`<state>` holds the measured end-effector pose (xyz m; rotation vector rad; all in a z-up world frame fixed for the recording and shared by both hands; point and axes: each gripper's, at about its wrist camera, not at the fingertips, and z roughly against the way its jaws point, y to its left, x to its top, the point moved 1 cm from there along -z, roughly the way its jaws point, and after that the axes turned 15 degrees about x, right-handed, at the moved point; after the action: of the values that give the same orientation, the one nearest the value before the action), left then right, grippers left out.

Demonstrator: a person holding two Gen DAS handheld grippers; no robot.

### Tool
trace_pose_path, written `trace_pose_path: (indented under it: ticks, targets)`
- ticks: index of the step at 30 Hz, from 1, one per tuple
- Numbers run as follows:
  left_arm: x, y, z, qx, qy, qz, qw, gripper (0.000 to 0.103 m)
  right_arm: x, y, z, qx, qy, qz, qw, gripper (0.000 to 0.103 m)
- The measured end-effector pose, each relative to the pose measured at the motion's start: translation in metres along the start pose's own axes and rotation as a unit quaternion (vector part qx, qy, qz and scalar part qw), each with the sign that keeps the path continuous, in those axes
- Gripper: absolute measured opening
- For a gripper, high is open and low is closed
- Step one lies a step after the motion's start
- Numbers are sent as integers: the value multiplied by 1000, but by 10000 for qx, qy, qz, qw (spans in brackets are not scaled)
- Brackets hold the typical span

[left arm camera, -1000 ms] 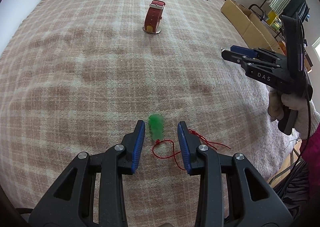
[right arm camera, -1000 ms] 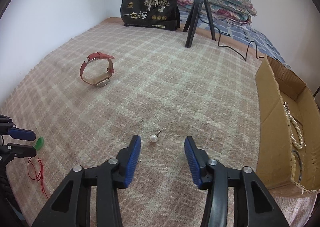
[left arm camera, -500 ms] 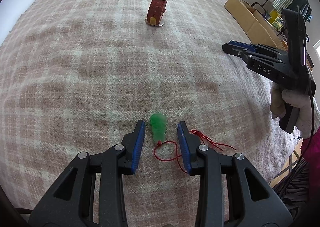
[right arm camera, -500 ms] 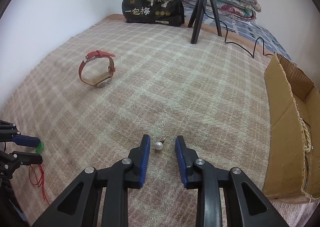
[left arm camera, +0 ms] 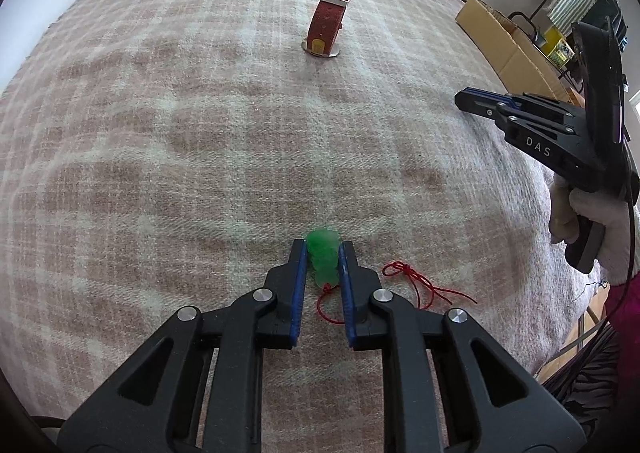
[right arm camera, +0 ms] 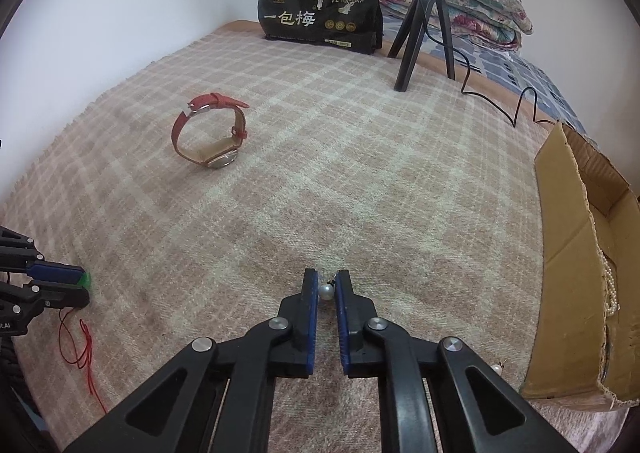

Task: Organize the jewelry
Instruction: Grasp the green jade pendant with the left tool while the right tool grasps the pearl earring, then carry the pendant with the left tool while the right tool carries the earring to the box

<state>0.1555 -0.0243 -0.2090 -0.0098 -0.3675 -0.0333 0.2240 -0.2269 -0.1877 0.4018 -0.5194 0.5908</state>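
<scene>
Jewelry lies scattered on a plaid blanket [right arm camera: 360, 157]: the left gripper [left arm camera: 323, 253] is clamped on a green pendant [left arm camera: 323, 253] near the blanket's near edge, its red cord [left arm camera: 416, 285] trailing. The right gripper [right arm camera: 326, 285] pinches a pearl earring [right arm camera: 325, 292]. A red watch [right arm camera: 210, 129] stands mid-blanket; a cardboard box [right arm camera: 568, 253] sits at the right edge.

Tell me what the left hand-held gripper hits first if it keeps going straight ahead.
Likely only bare blanket. The left hand-held gripper is shut on the green pendant; the red watch sits far ahead, roughly on that line. Depth unclear.
</scene>
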Motion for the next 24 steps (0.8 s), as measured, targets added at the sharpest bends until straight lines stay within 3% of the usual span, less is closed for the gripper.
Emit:
trace_pose_path:
  ticks: [24]
  targets:
    - [9,9,67,-508,-618,332,9962,14,6,9,54,-221,-440,15,9988,6]
